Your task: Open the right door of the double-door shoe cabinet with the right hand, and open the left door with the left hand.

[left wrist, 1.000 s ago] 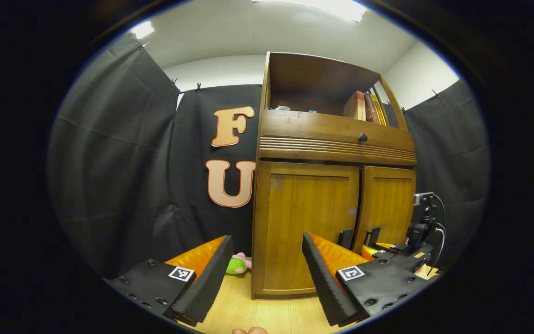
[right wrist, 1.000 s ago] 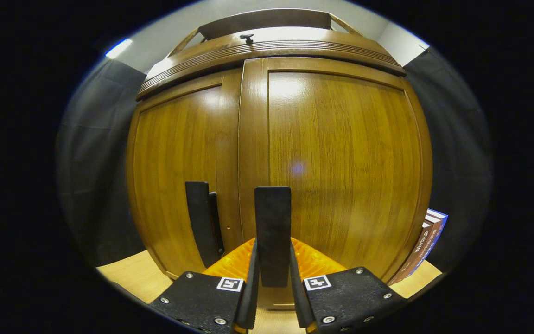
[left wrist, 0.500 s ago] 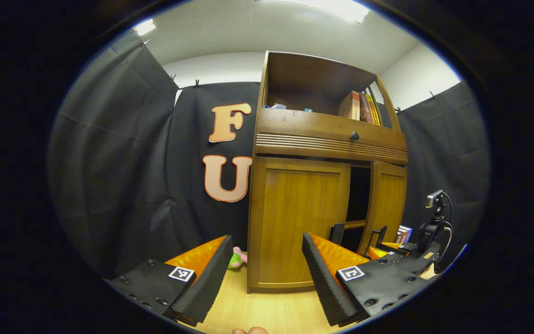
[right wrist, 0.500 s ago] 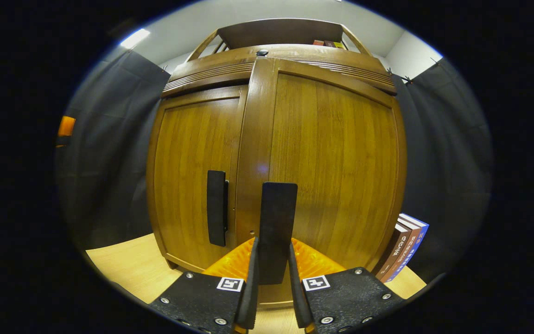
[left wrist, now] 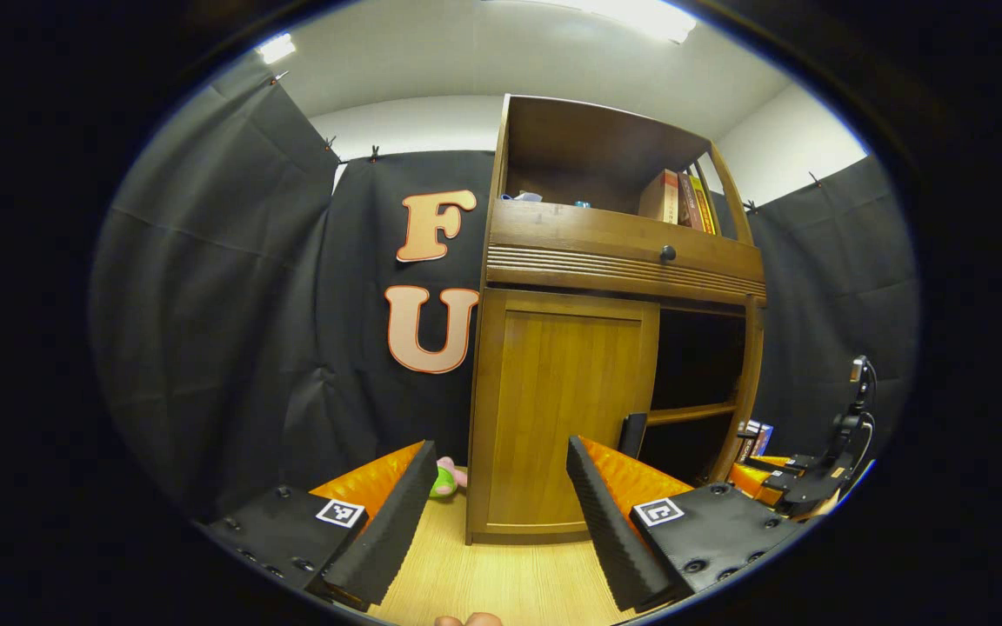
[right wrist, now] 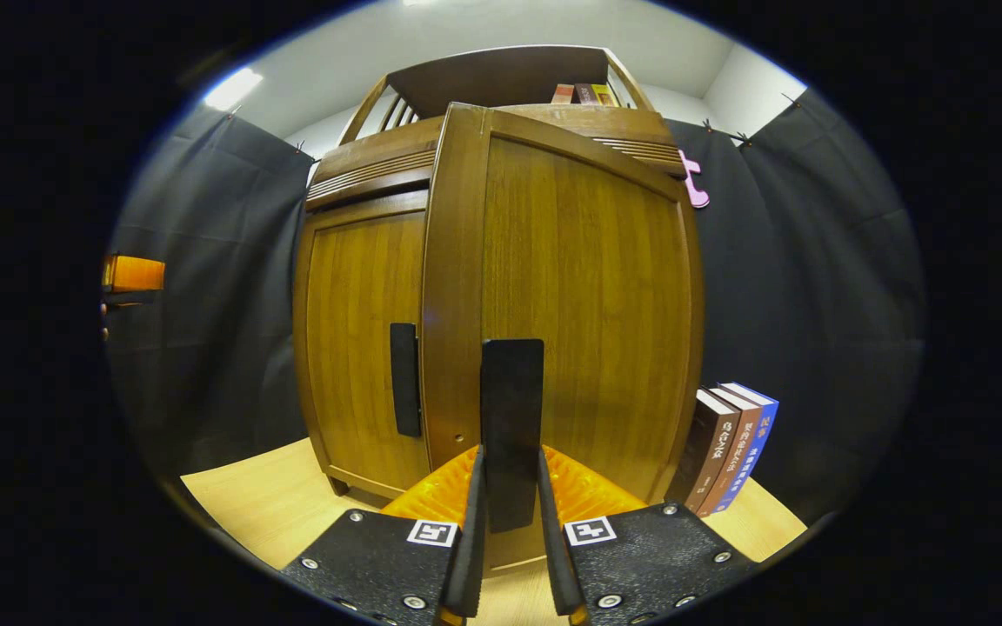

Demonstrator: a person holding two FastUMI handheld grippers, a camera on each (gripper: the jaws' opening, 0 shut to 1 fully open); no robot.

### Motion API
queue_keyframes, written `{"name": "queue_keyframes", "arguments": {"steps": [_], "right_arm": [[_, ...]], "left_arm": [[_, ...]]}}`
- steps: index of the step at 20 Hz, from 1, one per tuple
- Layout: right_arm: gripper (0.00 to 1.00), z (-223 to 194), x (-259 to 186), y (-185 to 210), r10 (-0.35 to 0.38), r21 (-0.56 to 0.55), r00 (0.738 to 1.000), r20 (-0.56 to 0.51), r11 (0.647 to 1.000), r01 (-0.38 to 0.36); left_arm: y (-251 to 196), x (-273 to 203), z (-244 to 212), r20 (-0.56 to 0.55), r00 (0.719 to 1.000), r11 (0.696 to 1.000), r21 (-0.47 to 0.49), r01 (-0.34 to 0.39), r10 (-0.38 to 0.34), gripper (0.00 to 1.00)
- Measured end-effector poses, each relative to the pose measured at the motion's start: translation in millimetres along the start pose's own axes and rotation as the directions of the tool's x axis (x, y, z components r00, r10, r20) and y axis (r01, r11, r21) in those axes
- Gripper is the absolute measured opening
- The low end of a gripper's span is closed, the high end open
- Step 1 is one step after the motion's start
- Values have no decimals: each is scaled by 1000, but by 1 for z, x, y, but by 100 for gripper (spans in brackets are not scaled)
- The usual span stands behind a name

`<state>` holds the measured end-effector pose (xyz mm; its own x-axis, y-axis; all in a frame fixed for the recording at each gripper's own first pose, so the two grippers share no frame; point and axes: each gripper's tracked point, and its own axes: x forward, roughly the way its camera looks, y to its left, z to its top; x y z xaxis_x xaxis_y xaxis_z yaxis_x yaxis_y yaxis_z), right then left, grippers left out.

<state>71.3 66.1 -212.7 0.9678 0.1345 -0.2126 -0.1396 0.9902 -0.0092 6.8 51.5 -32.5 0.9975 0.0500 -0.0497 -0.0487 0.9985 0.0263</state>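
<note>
Left gripper view: the left gripper (left wrist: 494,513) hangs over the pale wooden floor (left wrist: 501,582), its two black-padded fingers (left wrist: 384,530) spread wide with nothing between them. To its left, a green and pink soft toy (left wrist: 444,477) lies at the foot of the booth wall. Beyond the fingers stands the shoe cabinet (left wrist: 614,261). Its left door (left wrist: 564,409) is flush and closed, with a dark vertical handle (left wrist: 633,435) at its inner edge. To the right of it the right compartment (left wrist: 697,382) is a dark opening crossed by a shelf. Books (left wrist: 679,198) stand in the open top shelf above the drawer knob (left wrist: 667,253). At far right, the right gripper (left wrist: 784,480) is held low, well clear of the cabinet front.

Right gripper view: the left door (right wrist: 362,339) with its handle (right wrist: 405,379) is closed. The right door (right wrist: 571,304) stands swung outward, close to the camera. The right gripper (right wrist: 511,530) is clamped on the right door's handle (right wrist: 511,417), both fingers pressing its sides. Right of the door, three books (right wrist: 731,448) stand upright on the floor.
</note>
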Motion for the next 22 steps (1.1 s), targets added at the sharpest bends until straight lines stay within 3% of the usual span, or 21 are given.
{"name": "queue_keyframes", "arguments": {"steps": [5,6,8,9,11,13,22], "right_arm": [[30,-2,-31,-26,-37,-8,999,-11,999,37],[39,-4,-36,-30,-38,-4,999,-17,999,38],[17,-4,-45,-38,-52,18,999,-17,998,52],[23,-3,-48,-41,-56,23,998,-20,998,57],[12,-4,-53,-47,-66,18,998,-22,998,66],[18,-3,-58,-53,-80,15,996,-24,997,81],[13,-3,-75,-79,-120,31,992,-32,992,121]], "left_arm": [[-14,-9,2,7,1000,1000,3,18,-18,95],[-18,-11,4,8,1000,1000,5,23,-23,95],[-25,-13,6,13,999,999,9,33,-33,95],[-29,-15,7,14,999,999,9,38,-38,95],[-37,-19,6,11,999,999,8,52,-52,95],[-42,-19,4,2,998,998,7,63,-63,95],[-48,-21,5,-1,998,998,7,66,-66,95]]}}
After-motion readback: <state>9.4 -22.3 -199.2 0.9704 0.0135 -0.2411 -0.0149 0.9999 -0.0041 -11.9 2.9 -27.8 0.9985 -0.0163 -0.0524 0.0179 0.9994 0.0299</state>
